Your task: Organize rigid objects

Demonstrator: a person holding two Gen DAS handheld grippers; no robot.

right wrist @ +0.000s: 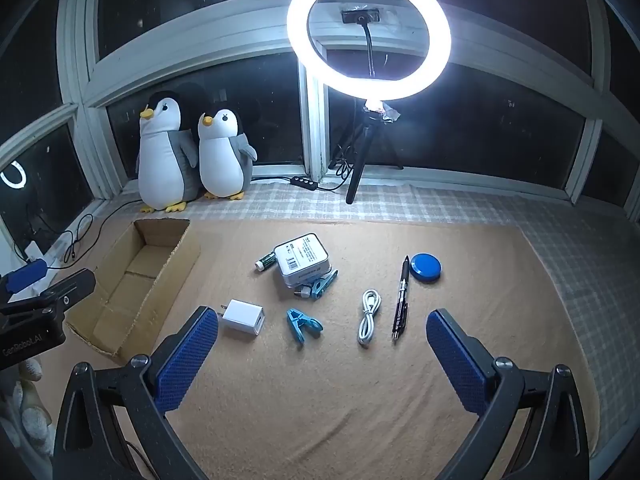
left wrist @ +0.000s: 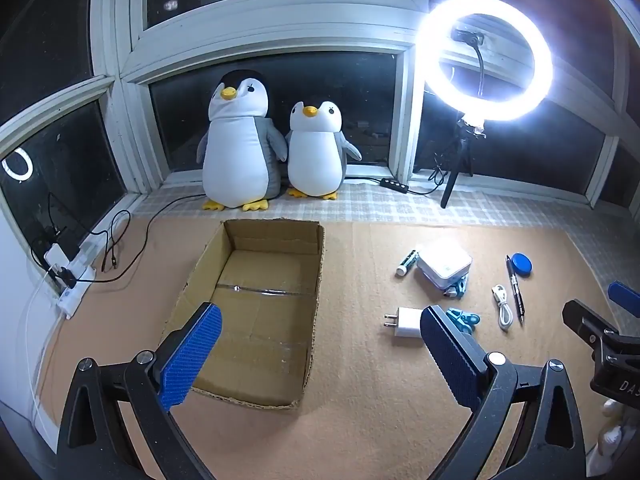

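Note:
An open, empty cardboard box (left wrist: 256, 304) (right wrist: 132, 284) lies on the tan mat. To its right lie a white charger plug (right wrist: 242, 317) (left wrist: 404, 322), a blue clip (right wrist: 302, 325) (left wrist: 464, 318), a white coiled cable (right wrist: 369, 316) (left wrist: 503, 306), a black pen (right wrist: 401, 300) (left wrist: 515, 290), a blue round lid (right wrist: 426, 267) (left wrist: 522, 265), a white square box (right wrist: 302, 260) (left wrist: 444, 266), a green battery (right wrist: 266, 261) (left wrist: 407, 262) and a second blue clip (right wrist: 322, 284). My left gripper (left wrist: 320, 356) is open and empty above the box's right edge. My right gripper (right wrist: 322, 356) is open and empty in front of the items.
Two plush penguins (left wrist: 272, 140) stand at the window ledge behind the box. A lit ring light on a tripod (right wrist: 368, 32) stands at the back. A power strip with cables (left wrist: 72, 276) lies along the left wall.

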